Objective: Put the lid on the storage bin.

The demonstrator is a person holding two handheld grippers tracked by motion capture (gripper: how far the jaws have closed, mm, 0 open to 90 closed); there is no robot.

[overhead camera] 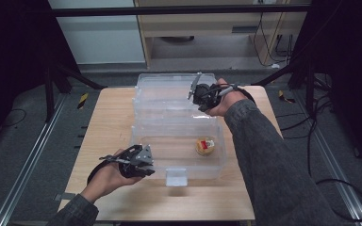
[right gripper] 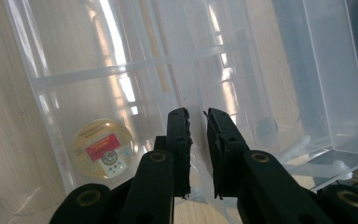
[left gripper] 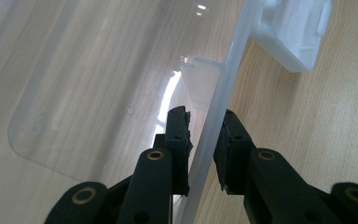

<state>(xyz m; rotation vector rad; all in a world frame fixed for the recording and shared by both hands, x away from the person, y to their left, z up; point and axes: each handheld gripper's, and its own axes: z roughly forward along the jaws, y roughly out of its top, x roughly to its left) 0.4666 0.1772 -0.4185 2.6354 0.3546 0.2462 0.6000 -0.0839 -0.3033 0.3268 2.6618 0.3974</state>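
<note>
Gripping the near-left rim of a clear plastic box (overhead camera: 176, 141), the left gripper (overhead camera: 143, 162) has its jaws nearly closed, one jaw inside the wall and one outside, the thin wall pinched between them. In the left gripper view a white latch (left gripper: 293, 32) sticks out from that wall ahead of the jaws and to their right, and bare wooden table (left gripper: 307, 121) lies on the outer jaw's side. Through the wall the table looks hazy, and glare hides part of it.

Farther right, a small round tin (overhead camera: 205, 146) with a red label lies on the floor of the box; in the right gripper view it sits just left of the jaws, blurred by the plastic.

At the far right corner the right gripper (overhead camera: 199, 96) has its jaws narrowed on an upright clear edge where the box meets its raised lid (overhead camera: 174, 84). Reflections make it hard to tell which sheet the jaws clamp. Beyond the table stands a wooden cabinet (overhead camera: 207, 23).
</note>
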